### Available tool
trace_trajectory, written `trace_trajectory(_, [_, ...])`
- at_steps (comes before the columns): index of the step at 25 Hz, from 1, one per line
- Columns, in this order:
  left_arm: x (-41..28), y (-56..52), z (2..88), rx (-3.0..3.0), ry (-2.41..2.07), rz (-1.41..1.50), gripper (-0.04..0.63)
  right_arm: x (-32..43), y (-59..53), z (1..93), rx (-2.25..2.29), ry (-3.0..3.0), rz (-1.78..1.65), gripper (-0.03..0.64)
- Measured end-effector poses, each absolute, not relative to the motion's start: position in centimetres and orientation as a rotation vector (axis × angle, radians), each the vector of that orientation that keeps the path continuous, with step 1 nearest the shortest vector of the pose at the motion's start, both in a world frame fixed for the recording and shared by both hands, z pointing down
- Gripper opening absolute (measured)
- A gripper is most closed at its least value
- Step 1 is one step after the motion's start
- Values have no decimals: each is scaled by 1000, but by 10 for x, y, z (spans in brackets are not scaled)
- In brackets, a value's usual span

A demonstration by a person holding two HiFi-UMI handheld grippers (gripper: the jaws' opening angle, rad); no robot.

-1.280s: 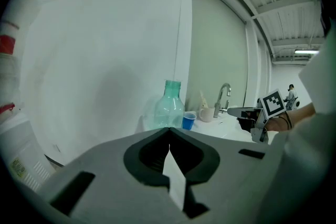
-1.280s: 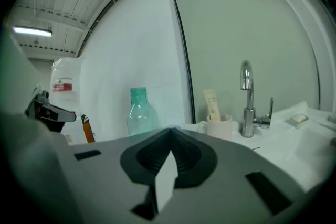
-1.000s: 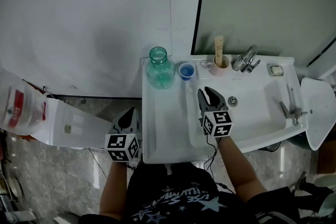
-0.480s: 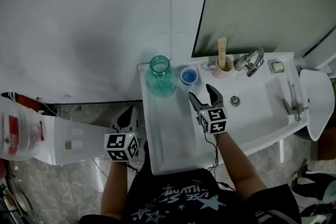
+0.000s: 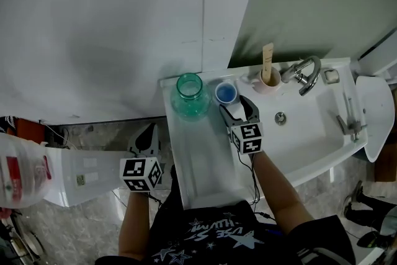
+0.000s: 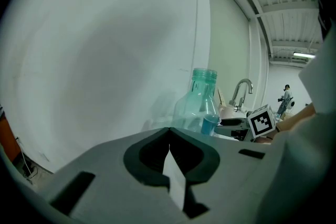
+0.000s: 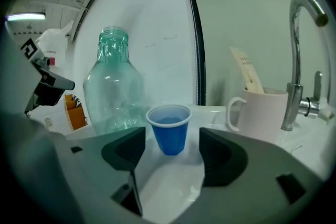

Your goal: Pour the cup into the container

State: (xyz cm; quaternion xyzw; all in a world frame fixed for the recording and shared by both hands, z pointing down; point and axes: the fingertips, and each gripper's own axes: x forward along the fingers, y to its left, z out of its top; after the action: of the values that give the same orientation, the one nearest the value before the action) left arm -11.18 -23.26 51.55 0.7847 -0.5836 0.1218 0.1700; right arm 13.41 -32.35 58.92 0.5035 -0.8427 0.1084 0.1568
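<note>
We are seeing a pale mug (image 5: pixel 268 82) standing beside the faucet (image 5: pixel 303 72), a flat stick (image 5: pixel 267 59) leaning inside. A drain (image 5: pixel 280 117) is sitting in the sink (image 5: pixel 313 124).

You have one blue cup (image 5: pixel 226 93) near the middle of the head view, and one clear green bottle (image 5: pixel 189 96) just left of it. Right of the cup, count one pale mug (image 5: pixel 268 81) holding one flat stick (image 5: pixel 267 54), then one metal tap (image 5: pixel 302 73). Below them lies one white basin (image 5: pixel 313 127) with one drain (image 5: pixel 280 118).
</note>
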Motion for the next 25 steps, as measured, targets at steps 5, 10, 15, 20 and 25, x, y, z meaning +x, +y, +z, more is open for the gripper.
trace_trajectory(5, [-112, -236, 522, 2213, -1657, 346, 11, 128, -334, 594, 1451, -2421, 303, 318])
trace_trajectory(10, [-110, -237, 528, 2191, -1662, 345, 11, 124, -342, 599, 1439, -2420, 306, 318])
trace_trajectory(15, [-111, -237, 530, 2171, -1665, 346, 11, 114, -348, 601, 1406, -2429, 291, 318])
trace_trajectory(20, [-111, -236, 533, 2167, -1665, 357, 11, 112, -354, 605, 1414, -2422, 287, 318])
trace_trajectory(25, [-115, -234, 535, 2153, -1673, 357, 11, 110, -359, 606, 1423, -2413, 279, 305])
